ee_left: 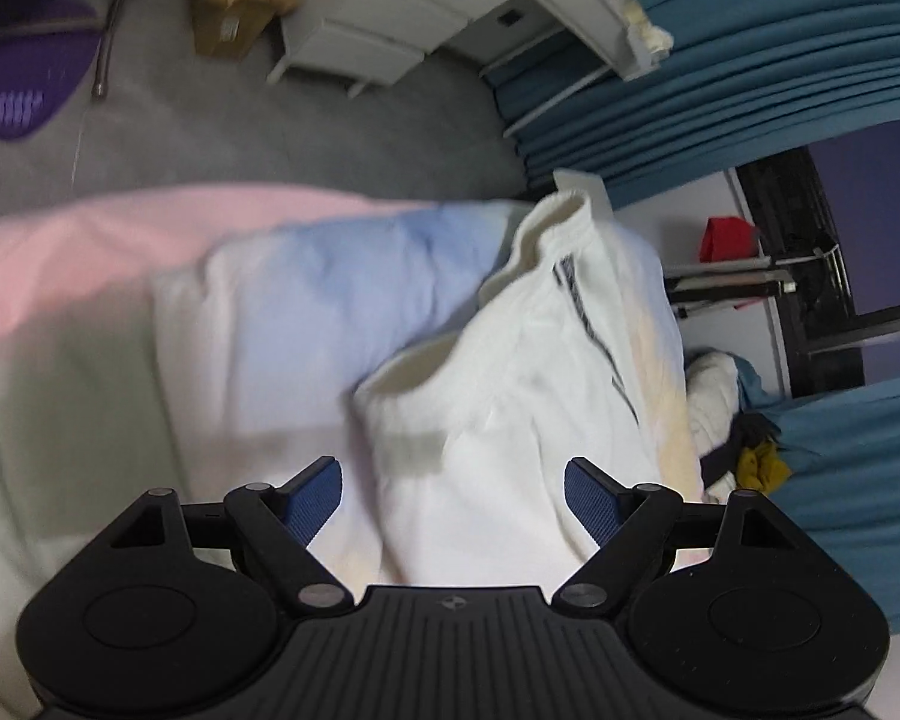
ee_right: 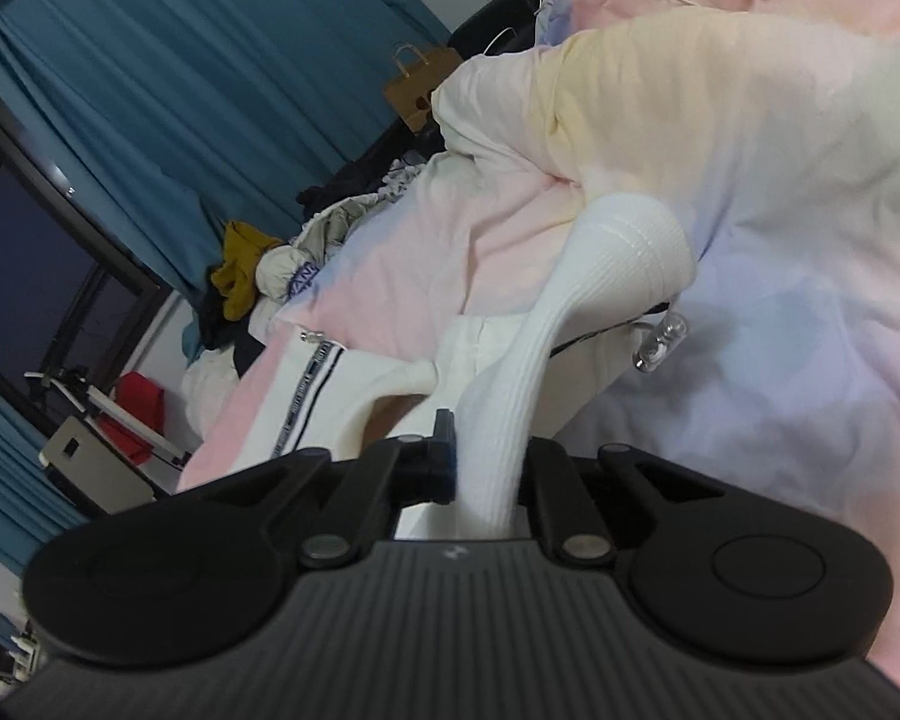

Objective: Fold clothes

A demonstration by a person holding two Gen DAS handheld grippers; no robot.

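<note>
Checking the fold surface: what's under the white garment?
The pastel quilt lies under the white garment; the right gripper clamps its ribbed cuff. Anything beneath the quilt is hidden.

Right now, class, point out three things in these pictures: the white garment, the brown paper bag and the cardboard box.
white garment [ee_left: 510, 420], left wrist view, on its broad white body panel.
brown paper bag [ee_right: 414, 93], right wrist view, on its flat front below the handle.
cardboard box [ee_left: 234, 6], left wrist view, on its side face.
</note>
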